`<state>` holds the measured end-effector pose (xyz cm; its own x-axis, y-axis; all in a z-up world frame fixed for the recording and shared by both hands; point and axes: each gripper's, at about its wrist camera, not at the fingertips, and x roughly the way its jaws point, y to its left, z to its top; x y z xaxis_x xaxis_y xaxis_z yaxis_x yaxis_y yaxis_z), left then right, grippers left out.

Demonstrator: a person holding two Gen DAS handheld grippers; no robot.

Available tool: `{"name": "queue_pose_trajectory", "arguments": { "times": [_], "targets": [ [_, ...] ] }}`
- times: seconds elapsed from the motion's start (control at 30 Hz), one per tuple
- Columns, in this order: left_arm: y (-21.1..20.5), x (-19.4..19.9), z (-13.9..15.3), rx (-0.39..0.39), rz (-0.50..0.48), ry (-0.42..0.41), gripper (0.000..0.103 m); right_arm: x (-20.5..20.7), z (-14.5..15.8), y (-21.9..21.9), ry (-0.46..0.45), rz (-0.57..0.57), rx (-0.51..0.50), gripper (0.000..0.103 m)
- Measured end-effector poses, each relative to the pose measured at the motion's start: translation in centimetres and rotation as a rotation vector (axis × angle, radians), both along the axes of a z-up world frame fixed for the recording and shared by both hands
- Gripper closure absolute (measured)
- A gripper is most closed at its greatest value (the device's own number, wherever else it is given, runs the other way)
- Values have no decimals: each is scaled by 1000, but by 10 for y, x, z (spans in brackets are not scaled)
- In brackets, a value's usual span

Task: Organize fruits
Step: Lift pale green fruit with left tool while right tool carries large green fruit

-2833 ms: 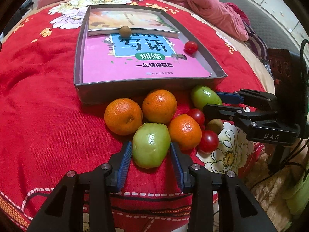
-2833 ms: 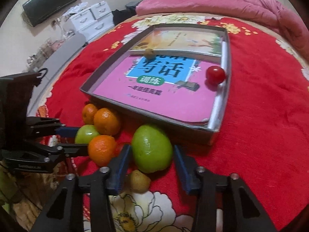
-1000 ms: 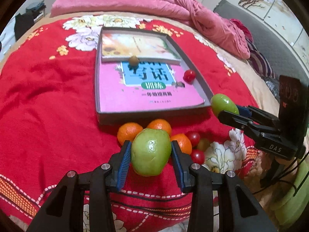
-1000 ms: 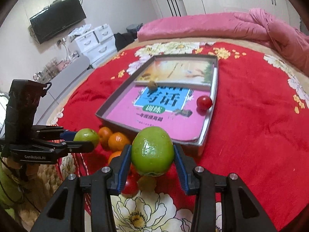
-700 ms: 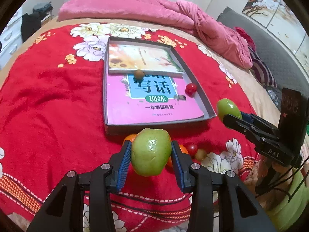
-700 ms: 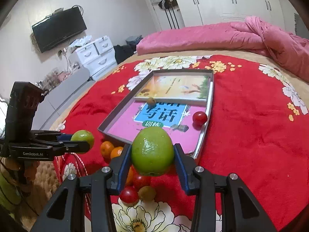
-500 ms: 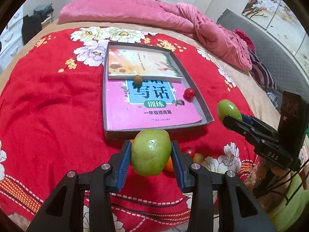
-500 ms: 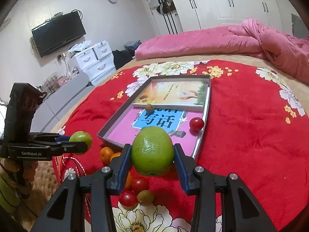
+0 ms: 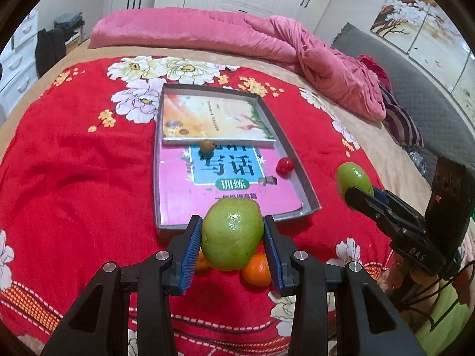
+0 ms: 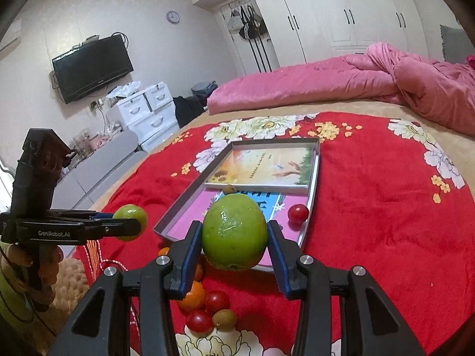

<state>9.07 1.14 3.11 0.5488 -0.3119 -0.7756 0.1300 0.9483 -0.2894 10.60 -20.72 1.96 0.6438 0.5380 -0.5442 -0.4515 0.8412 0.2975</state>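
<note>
We hold one green fruit in each gripper. The left gripper [image 9: 233, 238] has its jaws clenched on a green fruit [image 9: 233, 233], blue pads pressing both sides, lifted above the red blanket [image 9: 74, 184]. The right gripper [image 10: 234, 238] grips the other green fruit [image 10: 234, 231] the same way, also up in the air. Each camera shows the other tool w/ its fruit at the frame edge, so both are raised near the grey tray [image 9: 305, 181], on its near side.

We think the fruits are held high and sideways-pinched so they clear the tray wall before going in; prob. the tray is the place for sorting, as a red tomato [image 9: 285, 164] and a small brown fruit [image 9: 207, 146] already lie inside it, on the pink book [image 9: 178, 190]. A second book [image 9: 207, 118] lies at the far end of the tray.

Not yet sorted: oranges [image 9: 256, 268], more tomatoes [image 10: 216, 301] and one small brownish fruit [image 10: 224, 318], grouped on the blanket just in front of the tray.

The surface is a bed w/ soft flower-print blanket, so round fruits can roll in the folds. Behind lies a pink duvet [image 9: 207, 32]. Room has white wardrobes [image 10: 341, 14], a wall TV [image 10: 92, 68] and white drawers [image 10: 145, 109].
</note>
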Motion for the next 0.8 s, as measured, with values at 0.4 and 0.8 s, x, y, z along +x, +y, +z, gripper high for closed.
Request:
{"name": "queue_pose_trajectory", "arguments": {
  "times": [0.4,0.8],
  "targets": [
    [-2,15,7,7,24,-33,61,6,2,0,-23,-29,2,59],
    [1,29,2,8,52,-38,61,13,2,3,-36,-39,-3,59]
  ]
}}
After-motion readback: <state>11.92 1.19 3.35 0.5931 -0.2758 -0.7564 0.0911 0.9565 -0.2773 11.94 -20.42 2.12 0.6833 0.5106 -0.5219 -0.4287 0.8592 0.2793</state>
